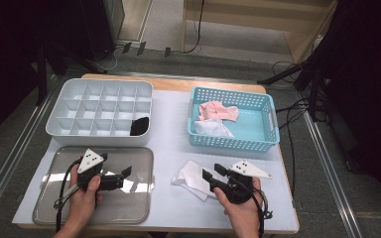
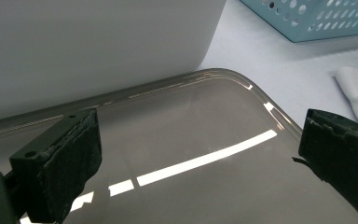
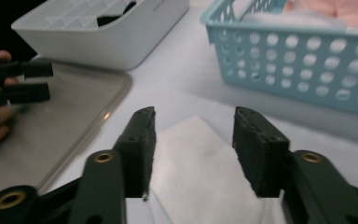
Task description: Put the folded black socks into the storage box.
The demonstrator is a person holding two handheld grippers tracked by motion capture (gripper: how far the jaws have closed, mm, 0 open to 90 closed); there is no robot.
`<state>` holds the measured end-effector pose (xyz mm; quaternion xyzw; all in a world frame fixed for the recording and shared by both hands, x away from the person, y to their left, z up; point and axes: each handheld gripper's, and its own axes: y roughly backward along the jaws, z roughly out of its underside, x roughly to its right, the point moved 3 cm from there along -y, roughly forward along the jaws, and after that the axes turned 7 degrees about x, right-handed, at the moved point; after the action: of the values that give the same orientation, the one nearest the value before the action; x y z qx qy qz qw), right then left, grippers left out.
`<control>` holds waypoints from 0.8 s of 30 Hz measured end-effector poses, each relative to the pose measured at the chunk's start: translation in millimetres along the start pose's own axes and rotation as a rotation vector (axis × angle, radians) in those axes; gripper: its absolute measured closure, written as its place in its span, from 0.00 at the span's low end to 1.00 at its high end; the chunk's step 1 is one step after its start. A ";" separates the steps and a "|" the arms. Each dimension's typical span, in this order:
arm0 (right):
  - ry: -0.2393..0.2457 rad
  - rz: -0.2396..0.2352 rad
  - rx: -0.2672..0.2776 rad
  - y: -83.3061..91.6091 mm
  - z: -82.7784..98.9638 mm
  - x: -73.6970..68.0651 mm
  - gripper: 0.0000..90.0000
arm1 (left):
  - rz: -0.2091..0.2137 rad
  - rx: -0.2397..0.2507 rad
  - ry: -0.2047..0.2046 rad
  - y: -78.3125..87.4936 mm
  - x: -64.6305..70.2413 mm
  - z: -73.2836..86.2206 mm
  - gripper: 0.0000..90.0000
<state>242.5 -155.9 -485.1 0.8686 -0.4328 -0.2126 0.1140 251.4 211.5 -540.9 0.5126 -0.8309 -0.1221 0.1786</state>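
While right hand-held gripper (image 3: 193, 154) gapes | white cloth (image 3: 200, 172) below | no writing legible

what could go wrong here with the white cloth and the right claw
1. The right claw stands open over the white cloth, which lies flat on the table; closing could pinch just one layer, so it may unfold or slip out when lifted.
2. The blue basket sits just beyond the cloth; a lifted, dangling cloth might snag on its rim.
3. The left claw hovers over the metal tray nearby; the hands might collide.
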 end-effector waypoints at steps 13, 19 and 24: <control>0.039 0.097 0.034 -50.4 -71.6 31.9 0.69 | 0.000 -0.002 0.000 -0.1 -0.7 -0.1 0.00; 0.060 0.161 -0.047 -92.0 -87.5 53.1 0.69 | 0.004 -0.003 0.005 -0.2 -0.8 0.0 0.00; 0.053 0.156 -0.147 -122.4 -88.4 58.9 0.64 | 0.008 -0.004 0.002 -0.2 -0.7 0.0 0.00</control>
<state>401.4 -128.5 -469.7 0.8269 -0.4790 -0.2112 0.2052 251.9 212.0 -541.1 0.5090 -0.8325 -0.1227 0.1811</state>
